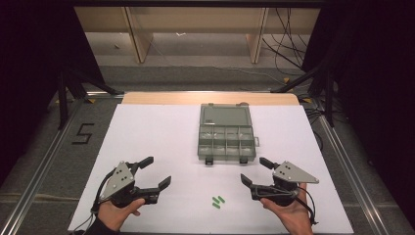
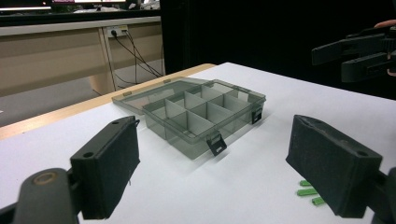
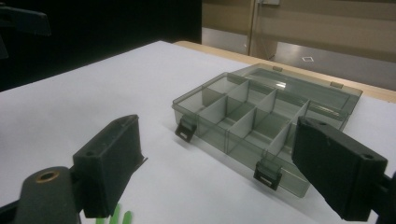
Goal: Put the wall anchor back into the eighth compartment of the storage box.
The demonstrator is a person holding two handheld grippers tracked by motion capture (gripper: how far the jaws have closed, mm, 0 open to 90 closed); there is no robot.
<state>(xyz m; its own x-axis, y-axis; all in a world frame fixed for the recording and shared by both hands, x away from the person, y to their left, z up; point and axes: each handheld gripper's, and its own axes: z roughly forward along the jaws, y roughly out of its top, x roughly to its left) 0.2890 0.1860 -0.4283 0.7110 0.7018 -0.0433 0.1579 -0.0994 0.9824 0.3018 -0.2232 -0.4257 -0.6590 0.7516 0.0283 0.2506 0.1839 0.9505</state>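
Observation:
A smoky grey compartment box (image 1: 226,142) lies open in the middle of the white table (image 1: 156,132), its lid (image 1: 225,116) folded flat behind it. All its compartments look empty. A few small green pieces (image 1: 218,201) lie on the table near the front edge, between the two hands. My left gripper (image 1: 157,171) is held at the front left, open and empty, angled toward the box (image 2: 201,116). My right gripper (image 1: 252,170) mirrors it at the front right, open with nothing between its jaws. The green pieces (image 2: 310,191) sit close to the left gripper's right jaw.
Two black latches (image 1: 209,160) hang from the box's front wall. Beyond the table's wooden far edge (image 1: 210,98) are a floor with cables and desk legs. A metal frame rail (image 1: 44,166) runs along each side.

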